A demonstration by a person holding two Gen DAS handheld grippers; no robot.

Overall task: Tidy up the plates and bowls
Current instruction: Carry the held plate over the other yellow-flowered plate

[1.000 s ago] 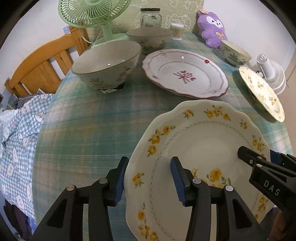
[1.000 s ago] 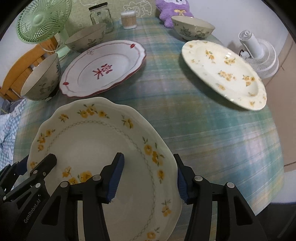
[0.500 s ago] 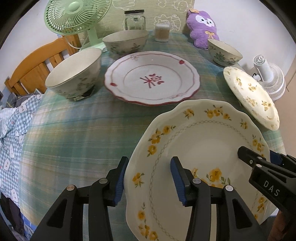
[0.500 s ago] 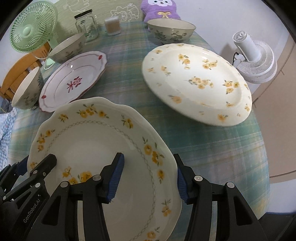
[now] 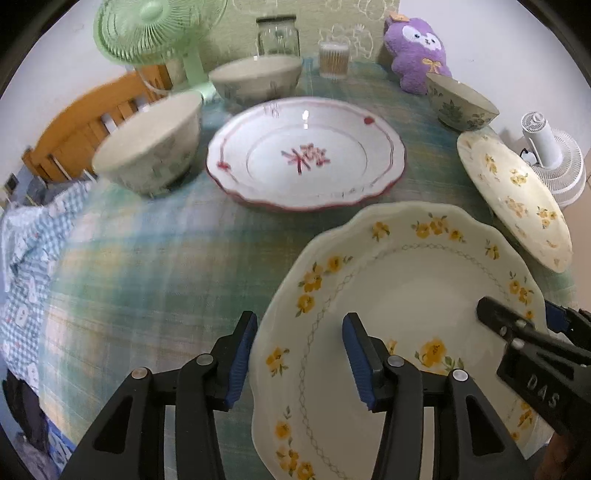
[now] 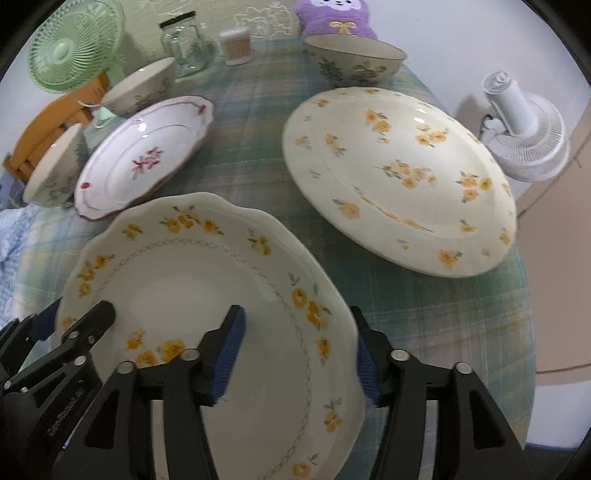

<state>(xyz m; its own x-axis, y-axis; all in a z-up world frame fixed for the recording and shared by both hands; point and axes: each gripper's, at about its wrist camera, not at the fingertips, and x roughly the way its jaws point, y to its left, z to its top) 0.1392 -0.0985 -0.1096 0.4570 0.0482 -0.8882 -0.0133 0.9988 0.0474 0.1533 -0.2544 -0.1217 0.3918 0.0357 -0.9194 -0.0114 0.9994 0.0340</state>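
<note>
A scalloped cream plate with yellow flowers (image 5: 406, 295) (image 6: 184, 280) is held from both sides over the plaid tablecloth (image 5: 155, 258). My left gripper (image 5: 299, 350) straddles its left rim, one pad outside and one over the plate's inner face, and its jaws are opening slightly. My right gripper (image 6: 295, 350) straddles the right rim the same way, its jaws opening with the rim still between the pads. A round yellow-flowered plate (image 6: 399, 177) lies just beyond on the right. A red-trimmed plate (image 5: 306, 155) lies at the centre.
Three flowered bowls stand around: near left (image 5: 151, 144), back (image 5: 255, 77), back right (image 5: 461, 103). At the back are a green fan (image 5: 155, 29), a glass jar (image 5: 277, 35), a swab pot (image 5: 334, 59) and a purple plush (image 5: 415, 48). A white fan (image 5: 550, 158) stands off the right edge.
Both grippers carried the scalloped plate to the right, closer to the round flowered plate, then came nearly to rest. Their fingers straddle the same spots on the rim.
</note>
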